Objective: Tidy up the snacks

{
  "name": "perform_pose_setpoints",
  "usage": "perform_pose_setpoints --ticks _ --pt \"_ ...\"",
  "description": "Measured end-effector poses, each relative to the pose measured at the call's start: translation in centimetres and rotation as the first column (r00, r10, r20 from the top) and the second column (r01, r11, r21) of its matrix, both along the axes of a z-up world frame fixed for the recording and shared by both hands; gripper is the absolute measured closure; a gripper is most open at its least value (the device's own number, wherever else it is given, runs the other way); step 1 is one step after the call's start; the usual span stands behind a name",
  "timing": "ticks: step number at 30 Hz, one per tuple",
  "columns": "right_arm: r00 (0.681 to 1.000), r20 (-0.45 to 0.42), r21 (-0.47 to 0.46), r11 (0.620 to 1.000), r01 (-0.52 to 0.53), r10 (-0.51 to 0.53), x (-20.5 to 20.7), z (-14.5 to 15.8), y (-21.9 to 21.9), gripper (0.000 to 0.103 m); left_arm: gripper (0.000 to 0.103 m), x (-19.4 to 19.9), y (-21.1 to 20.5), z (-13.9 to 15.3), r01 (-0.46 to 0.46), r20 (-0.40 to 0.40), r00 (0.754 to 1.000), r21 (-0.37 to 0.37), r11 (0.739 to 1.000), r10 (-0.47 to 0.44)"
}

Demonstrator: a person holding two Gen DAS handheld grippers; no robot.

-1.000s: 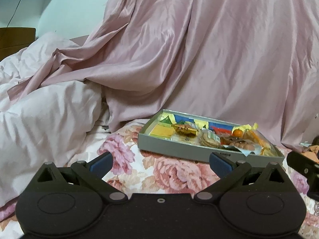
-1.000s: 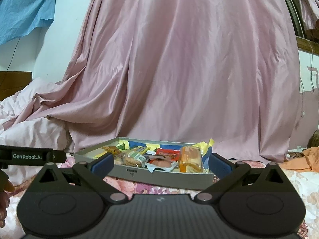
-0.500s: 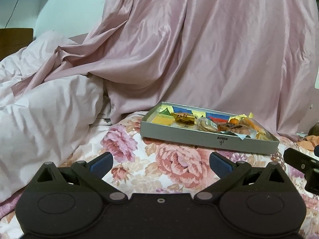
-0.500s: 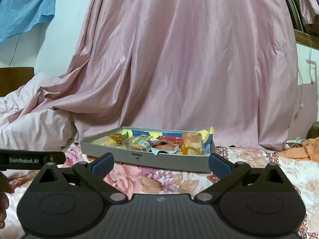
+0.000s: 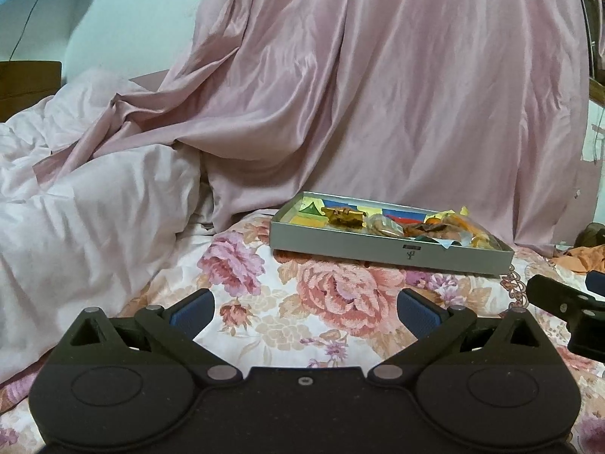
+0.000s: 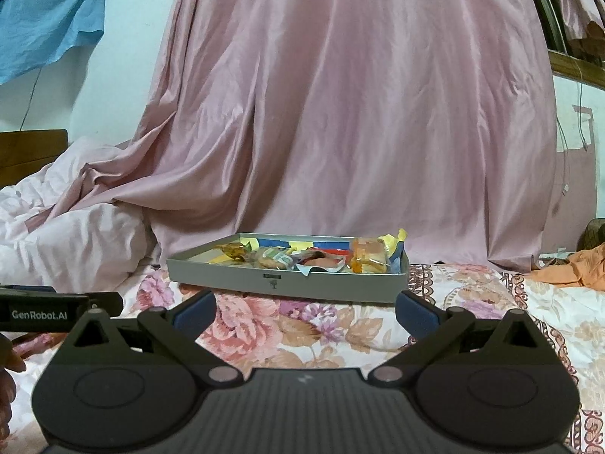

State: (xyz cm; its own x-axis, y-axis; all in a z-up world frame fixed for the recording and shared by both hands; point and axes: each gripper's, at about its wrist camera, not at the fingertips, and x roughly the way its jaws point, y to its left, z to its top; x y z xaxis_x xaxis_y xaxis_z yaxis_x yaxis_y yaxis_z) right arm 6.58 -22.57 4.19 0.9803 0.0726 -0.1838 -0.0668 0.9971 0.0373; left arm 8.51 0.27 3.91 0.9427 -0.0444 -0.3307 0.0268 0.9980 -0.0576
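A shallow grey tray (image 5: 378, 251) (image 6: 234, 274) lies on the floral bedspread, filled with several wrapped snacks: a gold-wrapped one (image 5: 342, 216) (image 6: 231, 249) at its left, a biscuit pack (image 6: 272, 259) in the middle, an orange pack (image 6: 368, 259) at its right. My left gripper (image 5: 305, 308) hovers open over the bedspread, well short of the tray, nothing between its fingers. My right gripper (image 6: 305, 308) is also open and empty, facing the tray's front wall from a short distance. Each gripper shows at the edge of the other's view.
A pink satin curtain (image 6: 340, 113) hangs right behind the tray. A crumpled pale duvet (image 5: 75, 219) piles up on the left. Orange cloth (image 6: 574, 268) lies at the far right. Floral bedspread (image 5: 332, 302) spreads between grippers and tray. A person's fingers (image 6: 9, 363) show at left.
Both grippers have pulled back and lowered, so the tray sits farther off and looks flatter. Both stay open and empty.
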Motion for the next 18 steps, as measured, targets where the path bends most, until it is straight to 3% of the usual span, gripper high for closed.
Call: perform_pose_setpoints --ticks 18 --pt "0.999 -0.032 0.005 1.000 0.015 -0.015 -2.5 -0.7 0.8 0.000 0.001 -3.4 1.1 -0.5 0.003 0.014 1.000 0.000 1.000 -0.003"
